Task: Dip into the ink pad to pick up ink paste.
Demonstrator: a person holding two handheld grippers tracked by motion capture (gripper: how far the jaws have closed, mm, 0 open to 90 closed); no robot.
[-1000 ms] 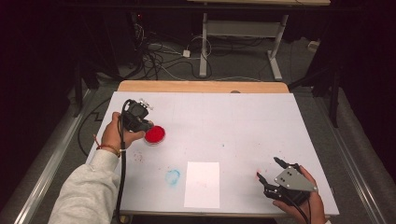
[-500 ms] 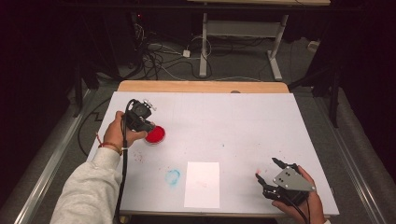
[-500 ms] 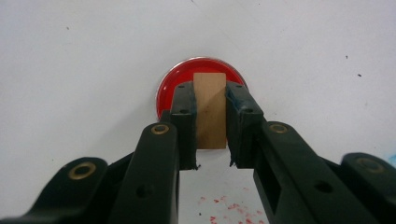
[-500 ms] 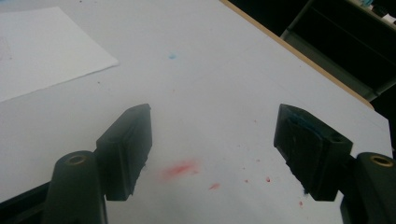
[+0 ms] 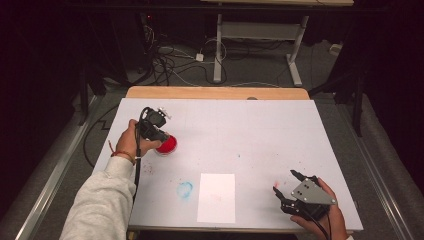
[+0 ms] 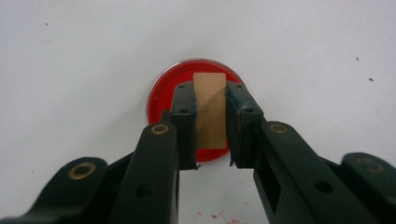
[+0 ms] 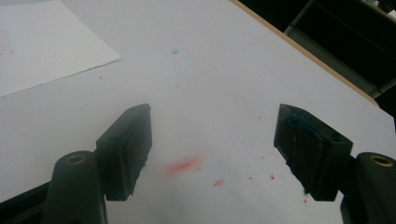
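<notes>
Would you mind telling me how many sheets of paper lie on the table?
1. The paper lies flat near the table's front edge, between the blue smudge and the right gripper. None seems hidden.

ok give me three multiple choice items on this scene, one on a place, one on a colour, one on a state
1. Where does the white paper sheet lie?
A. near the table's front edge
B. at its far edge
C. under the dish

2. What colour is the round dish?
A. blue
B. red
C. green

3. How do the fingers of the left gripper stand?
A. wide open over bare table
B. shut on nothing
C. shut on a wooden block

Answers: 1 A, the high view shows the sheet by the front edge, between the two hands. 2 B, the dish shows red in the left gripper view. 3 C, both fingers press the block's sides above the dish.
</notes>
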